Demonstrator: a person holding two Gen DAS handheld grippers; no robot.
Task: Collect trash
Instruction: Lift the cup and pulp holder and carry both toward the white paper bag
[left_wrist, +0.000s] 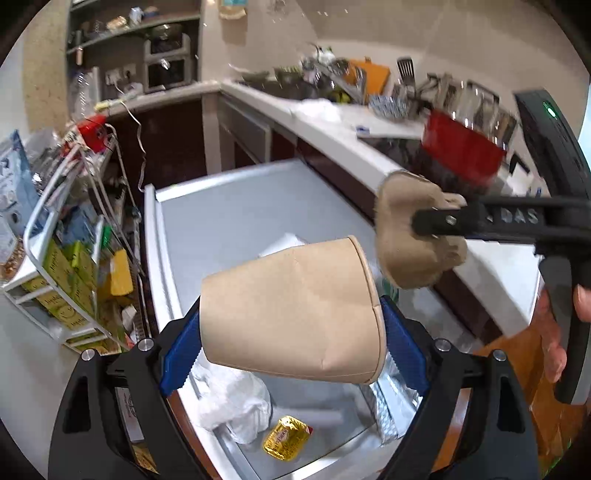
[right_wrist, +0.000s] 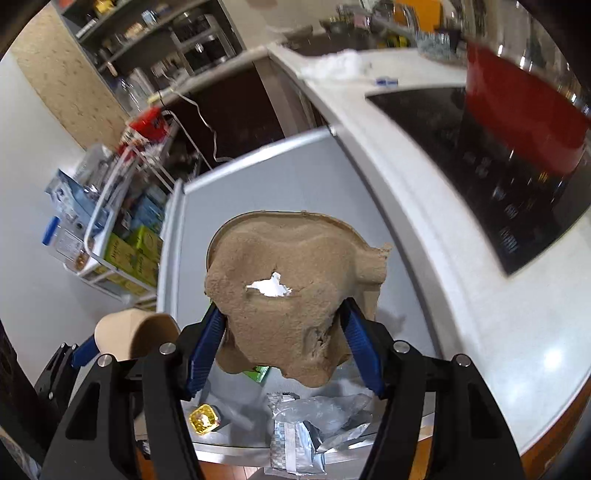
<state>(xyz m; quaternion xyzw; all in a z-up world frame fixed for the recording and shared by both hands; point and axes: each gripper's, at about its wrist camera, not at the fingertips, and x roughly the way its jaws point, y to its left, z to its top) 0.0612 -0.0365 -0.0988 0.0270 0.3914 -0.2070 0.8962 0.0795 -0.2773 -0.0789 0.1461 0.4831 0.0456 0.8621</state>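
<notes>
My left gripper is shut on a brown paper cup, held on its side above the open grey pull-out bin. My right gripper is shut on a crushed brown pulp lid with a torn hole, also over the bin; the lid shows in the left wrist view. The cup's rim shows at lower left of the right wrist view. In the bin lie a yellow sauce packet, crumpled white plastic and a silver foil wrapper.
A white counter with a black cooktop and a red pot runs along the right. A white wire cart of boxes stands left of the bin. Dishes crowd the far counter.
</notes>
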